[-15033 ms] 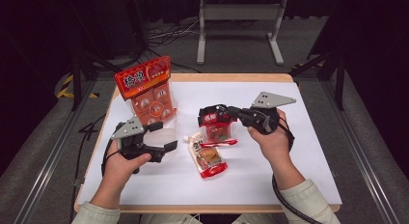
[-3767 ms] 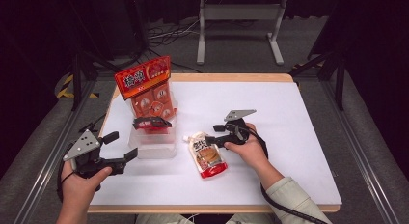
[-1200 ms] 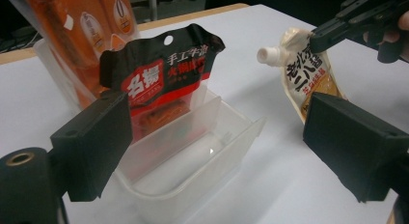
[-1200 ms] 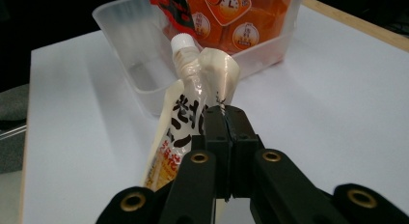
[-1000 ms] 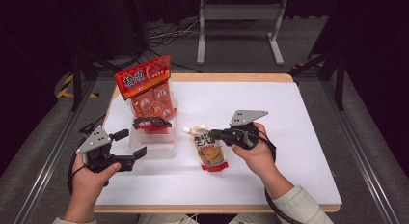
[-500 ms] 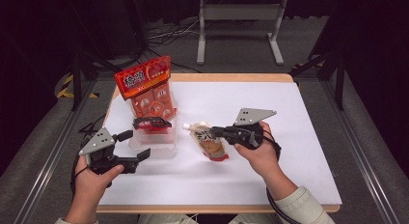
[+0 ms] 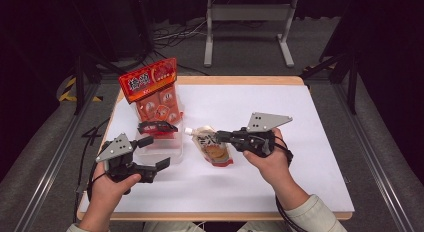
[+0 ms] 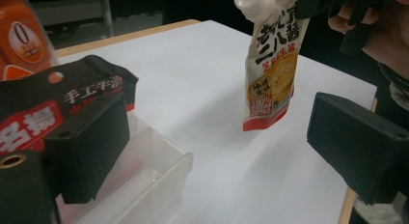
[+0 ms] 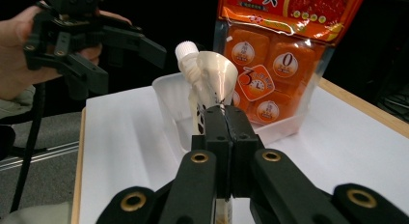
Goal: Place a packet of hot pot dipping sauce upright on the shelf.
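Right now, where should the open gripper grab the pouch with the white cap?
Probably the pouch's free bottom half, from the side facing the left gripper. The right gripper already pinches the flat top by the cap, so the pouch hangs upright with its bottom edge at the table. Its thin, flat body suits open jaws.

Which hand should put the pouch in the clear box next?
The right one, probably. Its tool is already shut on the pouch near the spout, beside the clear box. The left tool is open and holds nothing.
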Available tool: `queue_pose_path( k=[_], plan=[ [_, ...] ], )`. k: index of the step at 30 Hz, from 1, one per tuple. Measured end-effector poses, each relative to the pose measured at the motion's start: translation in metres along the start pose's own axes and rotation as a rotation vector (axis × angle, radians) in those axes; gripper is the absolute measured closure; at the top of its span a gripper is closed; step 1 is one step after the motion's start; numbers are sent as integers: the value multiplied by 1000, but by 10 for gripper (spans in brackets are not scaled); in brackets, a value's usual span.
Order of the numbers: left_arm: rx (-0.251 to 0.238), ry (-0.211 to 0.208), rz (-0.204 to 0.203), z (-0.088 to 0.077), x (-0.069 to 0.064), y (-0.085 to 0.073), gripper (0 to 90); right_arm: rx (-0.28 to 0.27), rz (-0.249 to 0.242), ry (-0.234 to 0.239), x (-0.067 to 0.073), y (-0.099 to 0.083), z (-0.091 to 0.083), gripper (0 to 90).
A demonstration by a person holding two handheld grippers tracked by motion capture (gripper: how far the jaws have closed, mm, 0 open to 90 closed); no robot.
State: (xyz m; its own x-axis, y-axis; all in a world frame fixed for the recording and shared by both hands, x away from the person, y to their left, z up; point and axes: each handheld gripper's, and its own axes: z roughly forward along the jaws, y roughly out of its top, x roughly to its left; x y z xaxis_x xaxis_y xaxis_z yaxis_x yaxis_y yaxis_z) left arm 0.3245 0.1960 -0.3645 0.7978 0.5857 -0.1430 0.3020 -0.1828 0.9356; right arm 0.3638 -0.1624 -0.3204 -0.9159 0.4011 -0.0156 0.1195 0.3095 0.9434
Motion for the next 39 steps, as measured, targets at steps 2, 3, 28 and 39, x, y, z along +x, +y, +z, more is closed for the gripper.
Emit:
queue_pose_path(
  k=[2,3,28,39],
  plan=[
    [-3,-14,0,3,-1,-1,83,-9,-3,9,2,1,0,900],
    [-3,-15,-3,5,-2,-1,83,-14,-5,13,3,1,1,900],
    [-2,-145,24,45,-24,-10,93,-84,-31,137,25,3,18,900],
    [-20,-182,31,52,-28,-9,110,-90,-34,158,29,1,23,900]
  ],
)
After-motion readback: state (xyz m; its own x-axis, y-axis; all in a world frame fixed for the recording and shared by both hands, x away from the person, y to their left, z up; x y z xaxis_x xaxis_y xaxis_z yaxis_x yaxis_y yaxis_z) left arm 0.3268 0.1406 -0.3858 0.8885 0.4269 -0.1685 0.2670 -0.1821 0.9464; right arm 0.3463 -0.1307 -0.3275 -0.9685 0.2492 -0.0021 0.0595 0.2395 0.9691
